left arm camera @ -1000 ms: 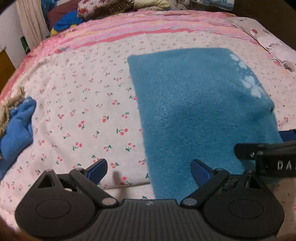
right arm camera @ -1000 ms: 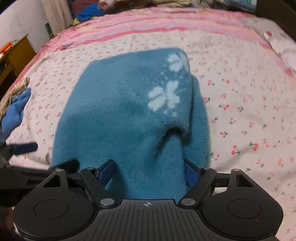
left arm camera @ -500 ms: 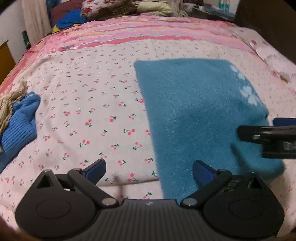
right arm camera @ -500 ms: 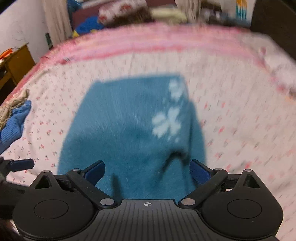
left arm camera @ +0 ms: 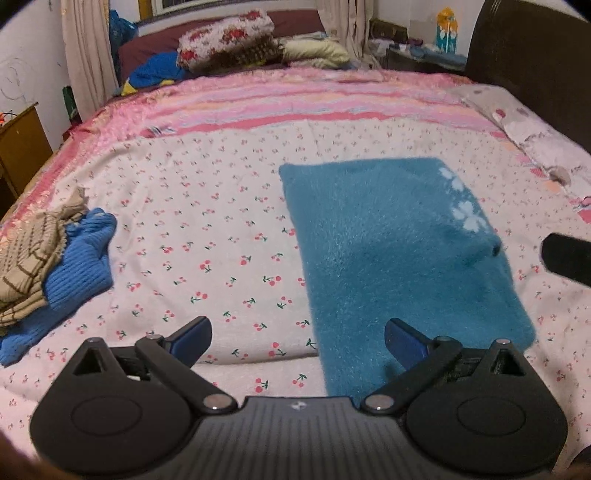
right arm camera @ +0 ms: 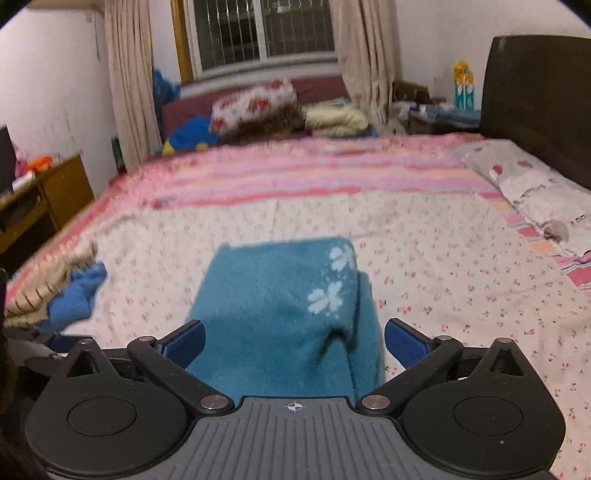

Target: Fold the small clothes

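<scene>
With the teal fleece garment (right arm camera: 280, 314) folded on the bed (left arm camera: 221, 206), both tongs, left (left arm camera: 297, 341) gaping empty, right (right arm camera: 293, 338) opening empty, should lift straight off without snagging fleece.

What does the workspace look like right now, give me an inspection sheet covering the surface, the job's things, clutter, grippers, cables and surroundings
Surface: bed under a cherry-print sheet, pink striped cover behind.
Job's things: teal fleece lies folded flat, white flowers on its right edge.
Clutter: blue knit and beige knit heaped at the bed's left edge.
Grippers: left gripper open, nothing between its fingers; right gripper opening above the fleece's near edge, not gripping it.
Cables: nothing seen.
Surroundings: pillows, curtains, barred window, dark headboard, wooden desk.
</scene>
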`<action>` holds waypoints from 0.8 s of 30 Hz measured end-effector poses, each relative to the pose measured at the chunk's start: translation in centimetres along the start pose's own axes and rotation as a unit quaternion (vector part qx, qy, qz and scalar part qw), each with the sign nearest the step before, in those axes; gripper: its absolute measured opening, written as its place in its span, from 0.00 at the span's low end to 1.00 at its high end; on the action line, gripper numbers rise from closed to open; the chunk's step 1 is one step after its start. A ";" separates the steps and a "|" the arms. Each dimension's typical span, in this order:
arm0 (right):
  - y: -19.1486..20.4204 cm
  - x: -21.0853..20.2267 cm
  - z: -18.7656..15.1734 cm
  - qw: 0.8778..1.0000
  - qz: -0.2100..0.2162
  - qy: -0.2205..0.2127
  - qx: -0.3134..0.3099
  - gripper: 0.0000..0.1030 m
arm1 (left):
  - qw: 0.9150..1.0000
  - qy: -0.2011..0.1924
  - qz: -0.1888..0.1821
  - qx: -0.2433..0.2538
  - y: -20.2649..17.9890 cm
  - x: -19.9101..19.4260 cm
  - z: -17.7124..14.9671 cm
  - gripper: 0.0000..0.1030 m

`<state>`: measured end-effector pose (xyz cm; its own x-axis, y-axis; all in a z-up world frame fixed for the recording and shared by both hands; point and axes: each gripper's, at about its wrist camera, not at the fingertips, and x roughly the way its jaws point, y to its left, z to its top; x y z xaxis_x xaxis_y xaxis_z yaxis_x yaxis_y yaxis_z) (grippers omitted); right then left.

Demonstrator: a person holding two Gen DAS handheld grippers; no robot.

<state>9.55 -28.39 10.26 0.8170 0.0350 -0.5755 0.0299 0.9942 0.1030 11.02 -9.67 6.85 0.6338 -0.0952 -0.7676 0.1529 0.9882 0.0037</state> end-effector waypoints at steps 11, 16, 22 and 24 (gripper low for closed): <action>0.4 -2.6 -2.5 0.999 -0.020 0.008 0.035 1.00 | 0.999 -0.050 -0.014 0.004 -1.1 -3.9 -1.6 1.00; 0.6 -3.0 -5.0 0.997 -0.053 0.032 0.041 1.00 | 1.000 -0.023 -0.008 0.018 -1.9 -3.5 -3.3 1.00; 0.3 -2.6 -7.5 0.994 -0.061 0.072 0.054 1.00 | 1.000 0.016 -0.018 0.014 -2.3 -2.5 -5.2 1.00; 0.2 -2.6 -8.0 0.993 -0.062 0.078 0.061 1.00 | 0.999 0.021 -0.019 0.016 -2.5 -2.4 -5.6 1.00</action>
<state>2.76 -27.52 5.28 0.7035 -0.0611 -0.7081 0.2018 0.9724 0.1166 4.89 -11.29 5.09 0.5951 -0.1274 -0.7935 0.2008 0.9796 -0.0067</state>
